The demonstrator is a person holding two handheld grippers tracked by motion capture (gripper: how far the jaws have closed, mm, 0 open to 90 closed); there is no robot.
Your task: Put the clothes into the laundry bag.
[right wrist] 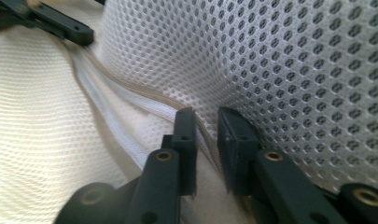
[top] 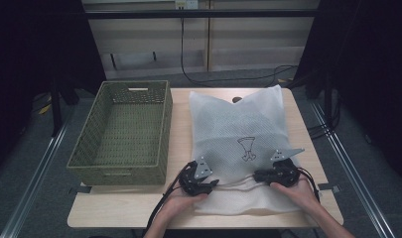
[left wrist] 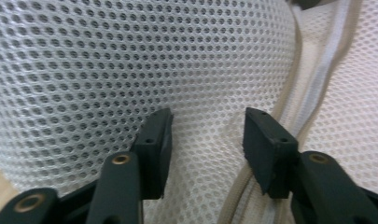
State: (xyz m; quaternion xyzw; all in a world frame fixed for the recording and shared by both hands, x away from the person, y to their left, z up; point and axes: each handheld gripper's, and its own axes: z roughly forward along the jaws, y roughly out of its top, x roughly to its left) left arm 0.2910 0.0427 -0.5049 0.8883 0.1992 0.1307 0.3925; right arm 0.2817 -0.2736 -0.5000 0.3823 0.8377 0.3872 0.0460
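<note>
While both black jaws stand spread, honeycomb white mesh bag [top: 240, 134] lies flat; woven basket [top: 124, 131] beside

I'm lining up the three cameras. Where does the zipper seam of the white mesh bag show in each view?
High view: zipper seam runs across the mesh bag near the front edge, between both grippers.
Left gripper view: seam at right, top to bottom.
Right gripper view: seam runs diagonally from upper left to the jaws.
Shared landmark: the beige piping along it.

White mesh bag [top: 238, 129] (flat) on table [top: 119, 210]
</note>
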